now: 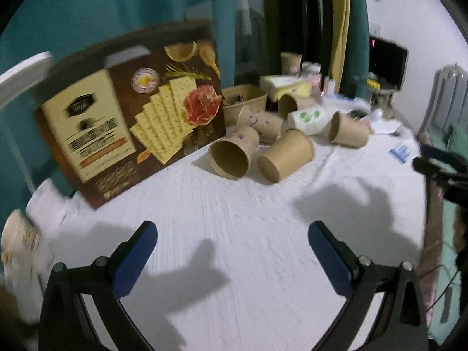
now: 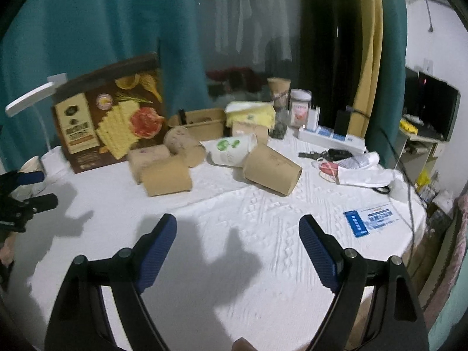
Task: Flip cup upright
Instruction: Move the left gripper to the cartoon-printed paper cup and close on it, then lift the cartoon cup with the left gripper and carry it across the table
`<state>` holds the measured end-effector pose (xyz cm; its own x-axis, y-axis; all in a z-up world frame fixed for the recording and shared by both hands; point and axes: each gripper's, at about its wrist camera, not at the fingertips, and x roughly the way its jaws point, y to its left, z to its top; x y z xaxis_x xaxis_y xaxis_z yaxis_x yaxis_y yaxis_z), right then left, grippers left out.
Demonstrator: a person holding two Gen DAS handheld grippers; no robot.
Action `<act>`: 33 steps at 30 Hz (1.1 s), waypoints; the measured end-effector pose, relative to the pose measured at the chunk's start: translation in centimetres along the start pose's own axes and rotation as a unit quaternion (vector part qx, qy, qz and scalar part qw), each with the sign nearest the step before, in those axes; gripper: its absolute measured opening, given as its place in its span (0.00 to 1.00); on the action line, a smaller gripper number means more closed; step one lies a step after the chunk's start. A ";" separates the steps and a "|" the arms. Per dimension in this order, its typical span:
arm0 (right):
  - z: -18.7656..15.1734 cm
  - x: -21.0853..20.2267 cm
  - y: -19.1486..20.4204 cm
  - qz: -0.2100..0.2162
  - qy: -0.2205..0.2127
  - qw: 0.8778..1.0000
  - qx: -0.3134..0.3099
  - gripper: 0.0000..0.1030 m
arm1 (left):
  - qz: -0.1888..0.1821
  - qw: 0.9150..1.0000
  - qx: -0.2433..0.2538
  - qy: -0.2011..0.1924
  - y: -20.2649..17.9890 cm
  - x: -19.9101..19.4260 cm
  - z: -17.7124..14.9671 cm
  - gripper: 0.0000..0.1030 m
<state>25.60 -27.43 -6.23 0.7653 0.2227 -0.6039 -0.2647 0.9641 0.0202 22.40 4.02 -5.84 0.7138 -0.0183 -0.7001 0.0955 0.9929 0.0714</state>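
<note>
1. Ahead of both grippers, several paper cups lie toppled in a cluster on the white tabletop (image 2: pixel 263 263), near the cracker box (image 1: pixel 131 111).
2. Left gripper (image 1: pixel 232 259) and right gripper (image 2: pixel 237 253) both hold their jaws wide, empty, well short of the cups.
3. Nearest the left one (judging by view) lies a brown cup (image 1: pixel 232 158), mouth toward it, long axis roughly along the approach.

Dim indoor light from above casts dark tool shadows on the white counter (image 1: pixel 234 204), the left wrist view smeared by motion blur, both views bowed and vignetted black at the edges
</note>
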 end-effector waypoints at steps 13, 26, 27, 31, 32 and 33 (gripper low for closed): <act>0.5 6.5 -4.5 -0.009 0.044 0.997 0.059 0.81 | -0.006 0.998 0.046 0.037 0.6 13.6 8.2 0.98; -1.2 5.9 -6.0 -0.014 0.049 0.995 0.085 0.81 | -0.087 0.988 0.025 0.121 2.1 19.9 9.9 0.63; -1.3 5.7 -6.0 -0.013 0.049 0.995 0.085 0.81 | -0.087 0.989 0.024 0.118 2.2 19.8 9.8 0.63; -1.3 4.9 -5.6 -0.011 0.045 0.995 0.084 0.81 | -0.087 0.989 0.019 0.115 2.1 19.1 9.7 0.60; -1.3 4.5 -5.5 -0.010 0.042 0.996 0.082 0.81 | -0.086 0.990 0.019 0.111 2.2 18.5 9.7 0.60; -1.3 4.0 -5.2 -0.009 0.038 0.996 0.081 0.81 | -0.083 0.991 0.020 0.104 2.3 17.6 9.8 0.60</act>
<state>29.27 -31.76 -9.74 0.7213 0.1995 -0.6633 -0.1486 0.9799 0.1332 41.98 4.82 -11.08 0.5284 -0.1521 -0.8352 0.2299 0.9727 -0.0316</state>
